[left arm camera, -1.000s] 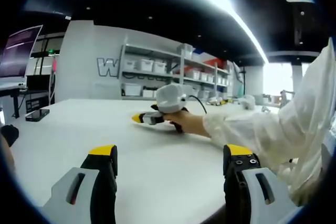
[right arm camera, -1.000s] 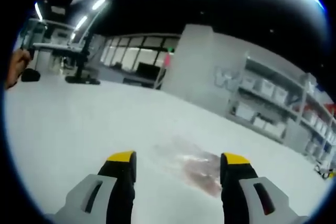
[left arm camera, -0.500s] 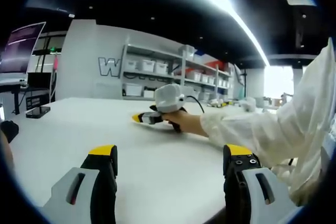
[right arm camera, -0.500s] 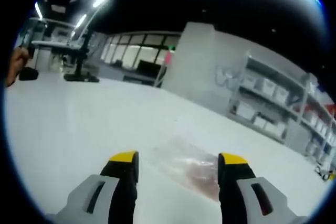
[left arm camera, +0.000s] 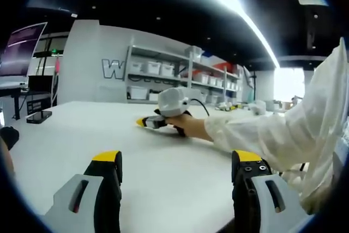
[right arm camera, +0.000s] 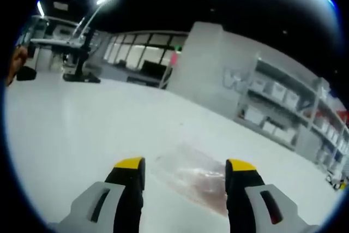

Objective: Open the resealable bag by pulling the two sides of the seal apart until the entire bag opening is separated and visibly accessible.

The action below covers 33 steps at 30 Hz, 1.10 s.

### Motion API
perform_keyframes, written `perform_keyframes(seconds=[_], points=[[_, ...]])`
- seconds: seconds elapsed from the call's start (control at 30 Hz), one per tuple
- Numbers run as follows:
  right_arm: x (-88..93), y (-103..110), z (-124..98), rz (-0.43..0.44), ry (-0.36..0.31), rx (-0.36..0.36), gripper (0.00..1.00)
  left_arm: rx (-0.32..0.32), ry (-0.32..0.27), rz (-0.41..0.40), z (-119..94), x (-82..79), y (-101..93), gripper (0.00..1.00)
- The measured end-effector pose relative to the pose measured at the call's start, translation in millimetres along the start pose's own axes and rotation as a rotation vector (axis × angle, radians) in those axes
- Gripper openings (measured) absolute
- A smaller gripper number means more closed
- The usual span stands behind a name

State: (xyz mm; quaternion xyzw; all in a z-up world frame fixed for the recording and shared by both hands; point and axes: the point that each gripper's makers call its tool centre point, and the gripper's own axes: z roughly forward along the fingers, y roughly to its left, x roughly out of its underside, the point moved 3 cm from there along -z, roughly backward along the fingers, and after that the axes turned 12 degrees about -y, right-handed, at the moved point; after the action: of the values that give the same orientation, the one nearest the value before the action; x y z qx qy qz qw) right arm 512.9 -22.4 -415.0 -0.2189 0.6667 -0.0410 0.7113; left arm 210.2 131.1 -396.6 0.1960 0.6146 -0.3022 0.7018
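A clear resealable bag (right arm camera: 188,177) with something reddish inside lies flat on the white table (right arm camera: 82,124), just ahead of my right gripper (right arm camera: 185,168). That gripper is open, its yellow-tipped jaws standing on either side of the bag's near end without touching it. My left gripper (left arm camera: 177,162) is open over bare table, nothing between its jaws. In the left gripper view the right gripper (left arm camera: 148,122) lies low on the table top, held by a hand (left arm camera: 188,125) in a white sleeve (left arm camera: 283,140).
Shelving with white bins (left arm camera: 163,72) lines the far wall. A dark phone-like object (left arm camera: 38,116) rests at the table's left edge. A hand (right arm camera: 16,64) shows at the far left of the right gripper view, with a desk and stand (right arm camera: 76,75) behind.
The right gripper has crept forward, so the bag now lies closer to its jaws. The left gripper has hardly moved.
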Motion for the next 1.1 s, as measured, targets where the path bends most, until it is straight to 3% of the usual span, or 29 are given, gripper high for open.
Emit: perform_keyframes(seconds=[1.1], points=[[7.3,1,19,0.024,-0.008,0.030,0.45,-0.019,0.004,-0.012,-6,5.2,13.4,0.80]])
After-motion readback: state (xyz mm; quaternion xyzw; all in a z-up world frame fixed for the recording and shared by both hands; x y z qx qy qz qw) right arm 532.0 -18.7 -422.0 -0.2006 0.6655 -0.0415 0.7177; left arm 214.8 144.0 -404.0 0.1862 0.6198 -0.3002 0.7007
